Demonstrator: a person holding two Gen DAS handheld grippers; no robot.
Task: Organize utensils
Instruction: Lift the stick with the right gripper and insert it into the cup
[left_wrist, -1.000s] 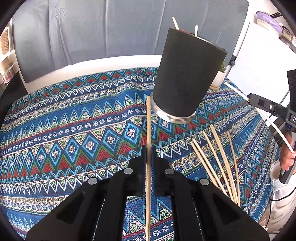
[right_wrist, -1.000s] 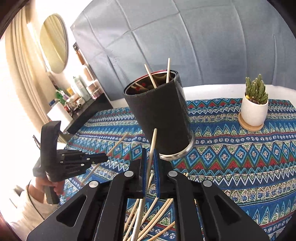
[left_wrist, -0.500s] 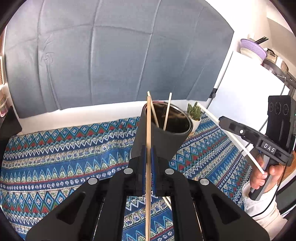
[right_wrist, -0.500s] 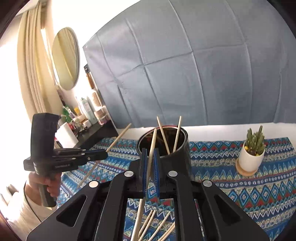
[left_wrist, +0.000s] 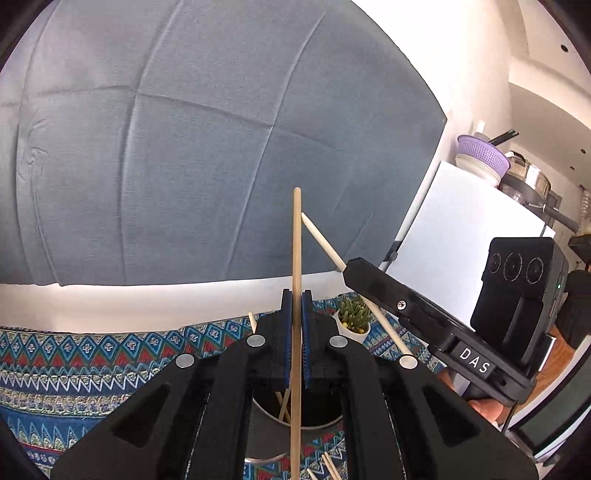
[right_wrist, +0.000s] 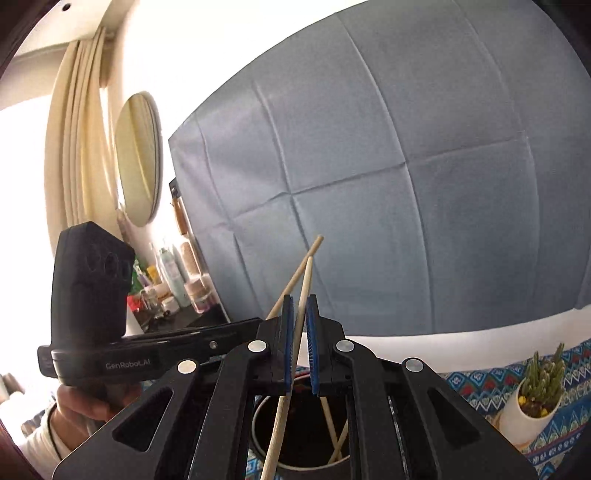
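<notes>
I have each claw pinched on a chopstick, left claw (left_wrist: 296, 306) gripping its chopstick (left_wrist: 296, 240) upright, right claw (right_wrist: 300, 314) gripping a slanted chopstick (right_wrist: 303, 291), both lower ends directly above the holder (right_wrist: 266, 458) on the desk.

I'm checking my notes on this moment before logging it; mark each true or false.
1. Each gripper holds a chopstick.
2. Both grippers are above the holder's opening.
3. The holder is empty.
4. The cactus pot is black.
1. True: the left gripper pinches a chopstick; the right gripper has a paler chopstick between its fingers.
2. True: the dark holder opens right beneath them.
3. False: chopsticks already lean inside.
4. False: the cactus pot is white.
</notes>
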